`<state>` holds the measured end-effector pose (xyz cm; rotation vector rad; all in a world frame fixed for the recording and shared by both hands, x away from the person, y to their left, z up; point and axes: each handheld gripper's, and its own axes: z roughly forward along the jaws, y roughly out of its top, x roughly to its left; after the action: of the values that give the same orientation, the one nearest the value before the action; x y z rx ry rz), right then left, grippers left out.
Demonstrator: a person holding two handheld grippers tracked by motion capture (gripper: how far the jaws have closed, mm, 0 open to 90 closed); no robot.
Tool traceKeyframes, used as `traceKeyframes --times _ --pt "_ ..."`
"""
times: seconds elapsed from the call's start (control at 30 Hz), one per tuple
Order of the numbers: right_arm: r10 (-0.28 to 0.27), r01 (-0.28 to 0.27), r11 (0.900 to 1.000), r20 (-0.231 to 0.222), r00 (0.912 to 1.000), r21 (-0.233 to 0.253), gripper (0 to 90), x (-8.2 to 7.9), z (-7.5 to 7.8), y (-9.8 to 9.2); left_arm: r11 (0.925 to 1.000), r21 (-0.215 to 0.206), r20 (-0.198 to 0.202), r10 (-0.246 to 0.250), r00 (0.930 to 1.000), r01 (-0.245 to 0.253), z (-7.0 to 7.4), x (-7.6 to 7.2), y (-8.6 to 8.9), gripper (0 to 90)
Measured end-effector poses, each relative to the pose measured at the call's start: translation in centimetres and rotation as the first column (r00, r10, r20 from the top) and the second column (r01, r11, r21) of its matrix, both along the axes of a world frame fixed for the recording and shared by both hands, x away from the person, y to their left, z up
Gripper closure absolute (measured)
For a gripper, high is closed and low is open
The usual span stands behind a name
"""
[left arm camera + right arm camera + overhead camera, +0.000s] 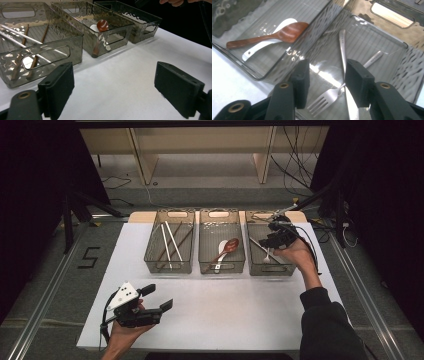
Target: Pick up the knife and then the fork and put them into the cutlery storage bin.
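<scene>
White paper covers the counter (210,310) in the high view, with three clear bins in a row at its far edge. The left bin (169,247) holds chopsticks (170,240), the middle bin (221,248) a wooden spoon (227,249) lying across a white spoon (220,254), and the right bin (268,251) cutlery. The right gripper (272,236) hangs over the right bin, held by a hand in a dark sleeve. The left gripper (157,297) hovers low over the near left of the counter, well apart from the bins, its fingers spread.

From the left gripper view, the two black fingers (58,87) stand wide apart with bare paper between them; the three bins lie beyond.

From the right gripper view, the fingers (300,82) are parted, clamping nothing, just above the right bin. A fork (329,96) and a knife (343,50) lie on the bin's floor, the fork's tines between the fingers.
</scene>
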<state>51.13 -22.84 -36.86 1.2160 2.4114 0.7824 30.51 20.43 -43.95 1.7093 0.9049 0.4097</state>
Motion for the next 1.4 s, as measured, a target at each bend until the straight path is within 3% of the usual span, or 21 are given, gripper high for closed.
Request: traceKeyframes --times 0.3,0.43,0.57,0.83,1.2,1.4 --pt "0.012 -0.014 0.999 0.045 0.9989 0.041 49.2 -1.2 0.4 0.7 1.0000 -0.009 -0.010 0.001 1.0000 -0.001 0.0 0.1 0.2 15.6" --pt "0.029 -0.035 0.996 0.073 0.9969 0.081 46.6 -2.2 0.8 1.2 1.0000 -0.005 -0.011 -0.003 0.9999 0.003 0.0 0.1 0.1 15.7" --pt "0.042 -0.055 0.986 0.090 0.9951 0.156 43.7 -3.5 1.0 1.5 1.0000 -0.006 -0.017 -0.003 0.9998 0.003 -0.1 0.1 0.1 15.6" --pt "0.071 -0.099 0.968 0.130 0.9890 0.231 38.0 -6.4 1.0 2.3 1.0000 -0.004 -0.026 -0.003 0.9997 0.003 -0.1 0.2 0.1 15.4" --pt "0.084 -0.129 0.944 0.158 0.9838 0.303 32.4 -9.0 0.6 2.6 1.0000 -0.007 -0.030 -0.002 0.9995 0.002 -0.2 0.2 0.0 15.4" --pt "0.081 -0.135 0.939 0.178 0.9807 0.316 32.1 -10.1 -0.1 2.6 1.0000 -0.006 -0.030 -0.001 0.9996 0.000 -0.2 0.2 0.0 15.4"
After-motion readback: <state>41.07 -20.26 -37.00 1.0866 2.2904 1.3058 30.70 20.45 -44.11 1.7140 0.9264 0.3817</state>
